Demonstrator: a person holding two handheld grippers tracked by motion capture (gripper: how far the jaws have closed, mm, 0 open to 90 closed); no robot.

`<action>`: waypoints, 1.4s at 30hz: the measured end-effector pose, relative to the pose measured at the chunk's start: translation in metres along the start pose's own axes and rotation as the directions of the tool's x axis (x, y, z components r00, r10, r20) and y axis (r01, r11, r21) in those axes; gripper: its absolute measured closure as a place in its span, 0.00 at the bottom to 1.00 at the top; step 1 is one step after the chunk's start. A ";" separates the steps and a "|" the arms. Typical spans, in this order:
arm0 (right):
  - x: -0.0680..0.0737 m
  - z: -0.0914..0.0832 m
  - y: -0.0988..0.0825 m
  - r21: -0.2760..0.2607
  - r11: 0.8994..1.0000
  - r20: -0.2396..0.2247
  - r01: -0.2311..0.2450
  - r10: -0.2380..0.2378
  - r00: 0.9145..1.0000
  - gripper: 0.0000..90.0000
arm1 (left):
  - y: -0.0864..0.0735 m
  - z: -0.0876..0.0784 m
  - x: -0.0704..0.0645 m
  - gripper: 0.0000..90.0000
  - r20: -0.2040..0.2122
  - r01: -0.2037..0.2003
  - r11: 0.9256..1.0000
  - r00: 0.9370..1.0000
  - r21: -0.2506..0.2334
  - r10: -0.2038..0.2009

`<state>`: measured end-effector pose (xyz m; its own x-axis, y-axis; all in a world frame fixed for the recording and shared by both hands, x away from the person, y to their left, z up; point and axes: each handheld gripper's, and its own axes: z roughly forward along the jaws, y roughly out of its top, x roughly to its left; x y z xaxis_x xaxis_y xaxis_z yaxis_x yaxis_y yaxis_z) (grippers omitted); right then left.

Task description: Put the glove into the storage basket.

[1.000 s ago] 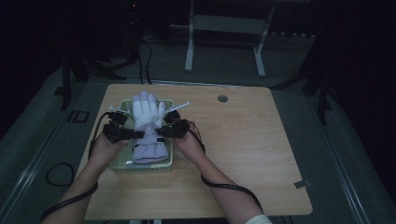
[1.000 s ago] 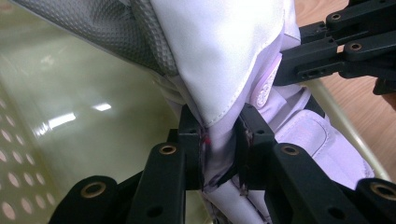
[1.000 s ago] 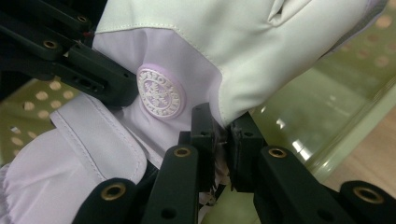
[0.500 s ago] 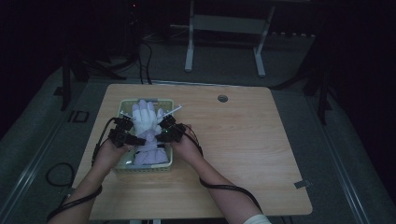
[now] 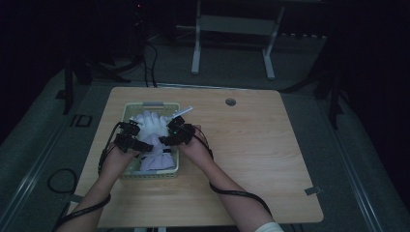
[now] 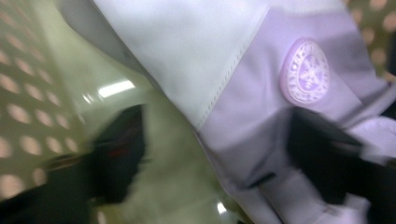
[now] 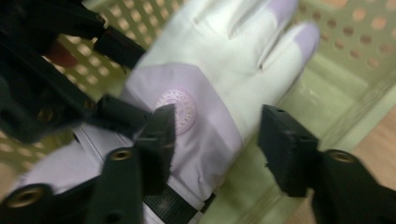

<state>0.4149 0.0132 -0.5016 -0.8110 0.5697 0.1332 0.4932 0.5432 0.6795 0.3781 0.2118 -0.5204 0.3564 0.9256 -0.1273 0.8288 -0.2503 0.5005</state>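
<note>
White glove (image 5: 153, 126) in basket (image 5: 126, 175)

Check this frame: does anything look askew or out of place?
Mostly tidy: the white-and-lilac glove lies in the pale green basket. Only a white stick-like piece pokes over the basket's far right rim; what it is, I can't tell.

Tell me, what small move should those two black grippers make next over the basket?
Probably lift both clear. The white and lilac fabric glove lies in the pale green perforated plastic basket, and the jaws of the left gripper and right gripper have just been opening.
</note>
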 end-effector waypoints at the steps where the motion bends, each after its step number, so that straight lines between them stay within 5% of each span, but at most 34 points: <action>1: -0.002 -0.003 0.000 -0.017 1.000 -0.012 0.000 0.000 1.000 0.44 | -0.002 -0.007 -0.001 0.14 -0.005 -0.004 0.998 1.000 -0.055 0.004; 2: -0.005 -0.008 0.000 -0.050 0.999 -0.031 0.007 -0.009 0.999 0.38 | -0.003 -0.010 -0.001 0.01 0.021 0.001 0.995 1.000 -0.096 0.001; 6: -0.009 -0.017 -0.002 -0.074 0.997 -0.069 0.032 -0.037 0.997 0.22 | -0.008 -0.027 -0.003 0.00 0.064 0.014 0.977 0.998 -0.214 -0.001; 10: -0.013 -0.024 -0.006 -0.084 0.995 -0.098 0.050 -0.058 0.994 0.16 | -0.013 -0.036 -0.009 0.00 0.128 0.007 0.949 0.991 -0.314 0.035; 12: -0.015 -0.028 -0.008 -0.086 0.995 -0.105 0.055 -0.064 0.992 0.16 | -0.014 -0.039 -0.013 0.00 0.168 0.008 0.937 0.984 -0.348 0.054; 13: -0.016 -0.030 -0.009 -0.086 0.995 -0.110 0.056 -0.065 0.992 0.16 | -0.016 -0.041 -0.016 0.00 0.201 0.013 0.922 0.977 -0.387 0.071; 15: -0.018 -0.035 -0.011 -0.096 0.994 -0.105 0.057 -0.067 0.992 0.16 | -0.021 -0.045 -0.026 0.00 0.248 0.012 0.903 0.963 -0.429 0.105; 16: -0.018 -0.035 -0.011 -0.096 0.994 -0.105 0.057 -0.067 0.992 0.16 | -0.021 -0.045 -0.026 0.00 0.248 0.012 0.903 0.963 -0.429 0.105; 21: -0.025 -0.053 -0.021 -0.112 0.992 -0.102 0.053 -0.064 0.993 0.16 | -0.025 -0.045 -0.048 0.00 0.284 -0.025 0.885 0.943 -0.465 0.175; 25: -0.031 -0.066 -0.031 -0.115 0.991 -0.081 0.065 -0.075 0.994 0.16 | -0.025 -0.045 -0.071 0.00 0.253 -0.107 0.875 0.934 -0.472 0.251; 31: -0.043 -0.084 -0.048 -0.120 0.990 -0.053 0.072 -0.078 0.996 0.16 | -0.024 -0.048 -0.101 0.00 0.295 -0.133 0.855 0.903 -0.501 0.313; 39: -0.058 -0.106 -0.079 -0.124 0.991 -0.028 0.049 -0.053 0.998 0.16 | -0.025 -0.043 -0.142 0.00 0.294 -0.232 0.828 0.858 -0.510 0.422; 41: -0.061 -0.110 -0.086 -0.124 0.991 -0.024 0.056 -0.060 0.998 0.16 | -0.025 -0.042 -0.150 0.00 0.298 -0.261 0.820 0.840 -0.509 0.453; 42: -0.063 -0.112 -0.090 -0.122 0.991 -0.016 0.062 -0.064 0.998 0.15 | -0.025 -0.041 -0.155 0.00 0.293 -0.277 0.809 0.831 -0.518 0.472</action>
<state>0.3859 -0.1406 -0.4900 -0.8461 0.5234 0.1009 0.3999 0.4981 0.7694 0.2842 0.0859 -0.4784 0.8143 0.5678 -0.1206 0.3483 -0.3118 0.8840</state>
